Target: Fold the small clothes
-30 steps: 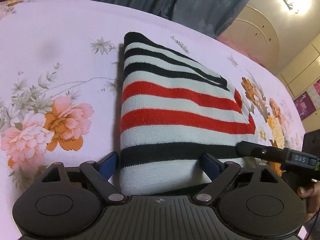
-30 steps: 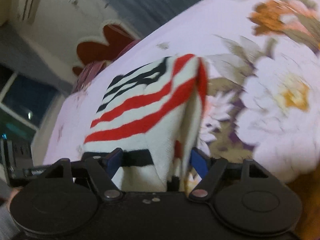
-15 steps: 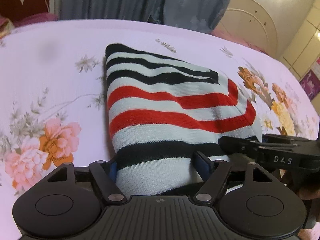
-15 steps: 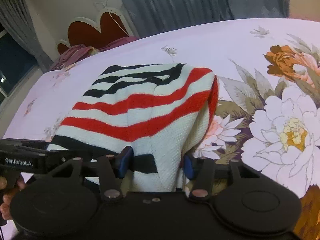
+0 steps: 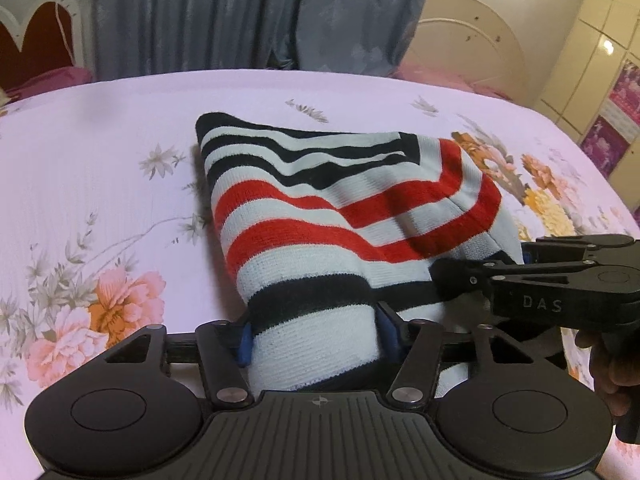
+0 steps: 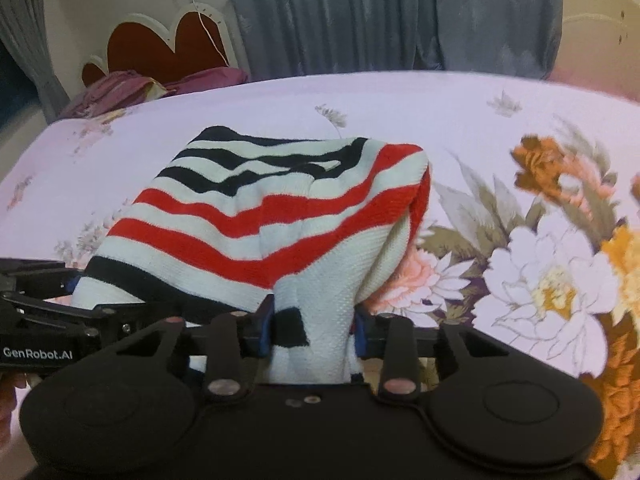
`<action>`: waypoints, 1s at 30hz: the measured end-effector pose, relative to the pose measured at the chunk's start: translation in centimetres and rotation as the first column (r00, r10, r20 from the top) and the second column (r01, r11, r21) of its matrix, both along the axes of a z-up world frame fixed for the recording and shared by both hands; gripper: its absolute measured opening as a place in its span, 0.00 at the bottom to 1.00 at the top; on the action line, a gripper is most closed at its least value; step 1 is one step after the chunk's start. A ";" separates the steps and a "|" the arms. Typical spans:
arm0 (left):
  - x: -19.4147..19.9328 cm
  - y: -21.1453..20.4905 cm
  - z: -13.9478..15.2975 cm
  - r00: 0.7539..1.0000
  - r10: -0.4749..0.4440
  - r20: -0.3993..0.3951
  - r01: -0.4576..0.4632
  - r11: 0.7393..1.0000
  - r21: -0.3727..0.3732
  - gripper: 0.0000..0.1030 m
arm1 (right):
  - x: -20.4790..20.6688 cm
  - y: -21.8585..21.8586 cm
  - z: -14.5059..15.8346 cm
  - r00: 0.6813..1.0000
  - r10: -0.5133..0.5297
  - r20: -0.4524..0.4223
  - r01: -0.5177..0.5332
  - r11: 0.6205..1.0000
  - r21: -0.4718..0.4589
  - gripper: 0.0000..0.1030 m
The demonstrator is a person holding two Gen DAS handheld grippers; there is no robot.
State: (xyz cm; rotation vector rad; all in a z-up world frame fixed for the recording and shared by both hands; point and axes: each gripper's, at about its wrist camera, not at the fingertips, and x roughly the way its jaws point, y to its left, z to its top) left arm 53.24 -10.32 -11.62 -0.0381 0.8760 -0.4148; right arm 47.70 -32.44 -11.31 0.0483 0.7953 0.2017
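A small knitted garment with black, red and white stripes (image 5: pixel 340 216) lies on a bed covered by a pale lilac sheet printed with pink, orange and white flowers (image 5: pixel 100 184). Its far end rests on the sheet; its near end is lifted and bunched between both grippers.

The left gripper (image 5: pixel 314 334) has the near white and black-striped edge of the garment between its blue-padded fingers (image 5: pixel 245 342). Its jaws have just been closing, and the pads now press on the knit from both sides — a half-wide grip filled with cloth.

The right gripper (image 6: pixel 314 326) holds a narrower bunch of the same edge, the white knit with a black patch squeezed between its blue pads (image 6: pixel 265 330). Its jaws too have just been closing and now stand narrow on the fabric. From this side the garment's right edge shows as a doubled fold, red stripes wrapping round it.

Each gripper shows in the other's view: the right one enters the left wrist view from the right, just beside the garment's lifted edge, with part of a hand (image 5: pixel 608 376) behind it; the left one enters the right wrist view from the left.

Behind the bed hang grey-blue curtains (image 6: pixel 380 16), and a scalloped red and white headboard (image 6: pixel 160 44) stands at the far left.
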 end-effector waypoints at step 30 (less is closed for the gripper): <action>-1.5 16.4 1.9 0.992 0.122 -0.002 -0.122 0.992 -0.018 0.64 | 1.4 23.4 1.2 0.983 0.181 0.008 -0.180 0.979 -0.094 0.30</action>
